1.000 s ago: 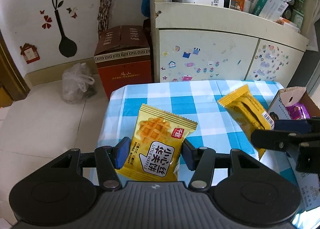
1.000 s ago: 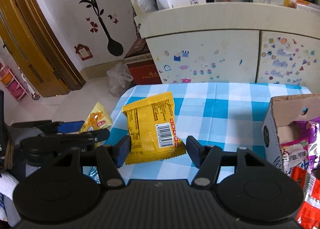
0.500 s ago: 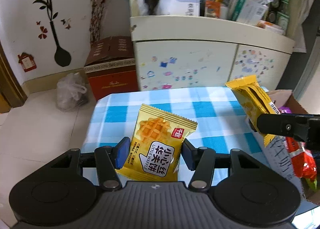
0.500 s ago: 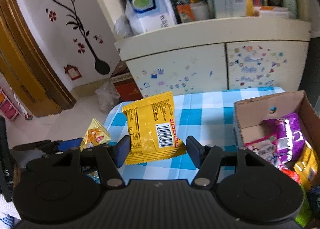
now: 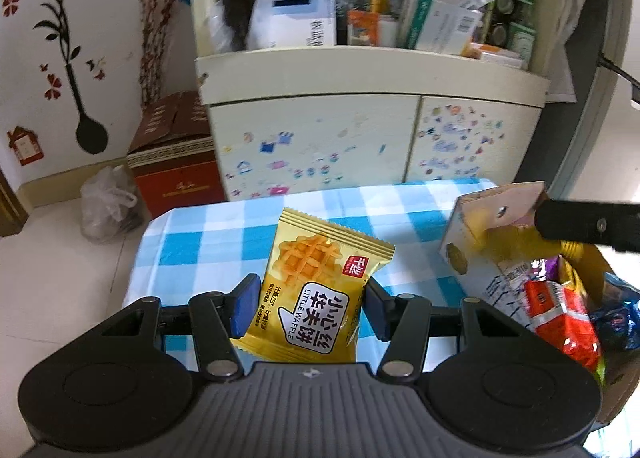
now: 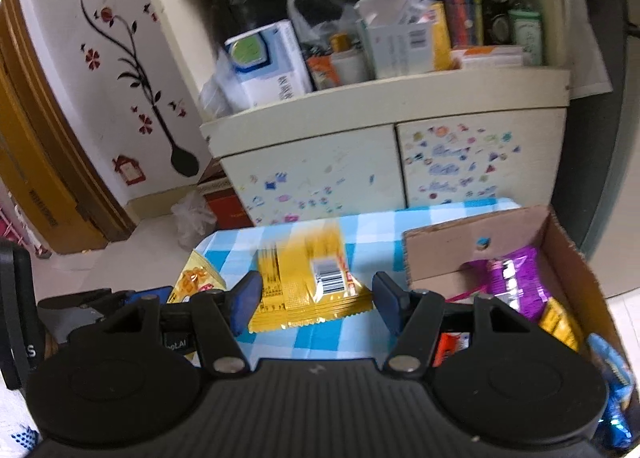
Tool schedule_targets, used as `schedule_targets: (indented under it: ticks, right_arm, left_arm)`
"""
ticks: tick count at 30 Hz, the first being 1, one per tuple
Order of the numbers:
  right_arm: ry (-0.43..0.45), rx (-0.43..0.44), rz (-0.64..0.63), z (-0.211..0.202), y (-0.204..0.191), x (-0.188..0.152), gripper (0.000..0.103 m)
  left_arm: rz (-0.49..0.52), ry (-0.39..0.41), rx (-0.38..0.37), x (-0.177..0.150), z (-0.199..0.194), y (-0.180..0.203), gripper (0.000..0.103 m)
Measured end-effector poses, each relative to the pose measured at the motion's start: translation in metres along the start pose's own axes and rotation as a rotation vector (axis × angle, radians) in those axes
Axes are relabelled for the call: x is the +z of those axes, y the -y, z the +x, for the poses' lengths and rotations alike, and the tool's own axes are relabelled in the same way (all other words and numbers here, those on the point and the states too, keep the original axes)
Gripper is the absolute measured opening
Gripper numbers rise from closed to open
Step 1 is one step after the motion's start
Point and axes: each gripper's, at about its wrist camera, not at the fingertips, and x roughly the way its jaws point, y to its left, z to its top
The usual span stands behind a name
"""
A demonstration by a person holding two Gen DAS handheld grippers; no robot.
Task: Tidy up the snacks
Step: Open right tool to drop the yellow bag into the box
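Left gripper [image 5: 306, 308] clamps waffle packet [image 5: 320, 286] by side edges, above checked table [image 5: 208, 234]. Right gripper [image 6: 316, 298] pinches yellow packet [image 6: 308, 282] likewise — cardboard box [image 6: 440, 246] right. Packets light, soft, slippery, crushable — hold sealed edges.

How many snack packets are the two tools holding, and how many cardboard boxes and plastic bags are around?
Yellow waffle packets: 2, the front-facing packet in the left tool, the barcode-side packet in the right tool
Cardboard boxes: 2, the snack box on the table, the red-brown box on the floor
Plastic bags: 1, the floor bag
Total: 5
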Motion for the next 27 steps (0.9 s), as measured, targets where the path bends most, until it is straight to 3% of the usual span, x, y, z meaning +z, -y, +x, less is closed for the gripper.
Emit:
schedule_targets:
  ticks: [5,12,17,21,24,27]
  right_arm:
    - [0.018,-0.014,0.021,-0.01,0.017,0.004,0.062]
    - [-0.046,0.023,0.067,-0.004,0.037,-0.005,0.062]
    - [-0.161,0.055,-0.065,0.018,0.017,-0.033,0.063]
    - [-0.278,0.093,-0.264,0.039,-0.006,-0.062,0.07]
    - [-0.333,0.068,-0.373,0.051,-0.014,-0.081,0.071]
    - [-0.376,0.019,-0.383,0.066,-0.014,-0.094,0.071]
  left_arm:
    - [0.025,0.002,-0.038,-0.001,0.001,0.017,0.06]
    - [0.018,-0.001,-0.051,-0.002,0.002,0.016,0.06]
    - [-0.024,0.005,-0.046,0.003,0.001,0.003,0.06]
    - [-0.032,0.023,-0.073,0.006,-0.007,0.001,0.06]
    - [-0.042,0.037,-0.084,0.008,-0.012,-0.002,0.06]
    - [-0.056,0.039,-0.093,0.009,-0.014,-0.006,0.06]
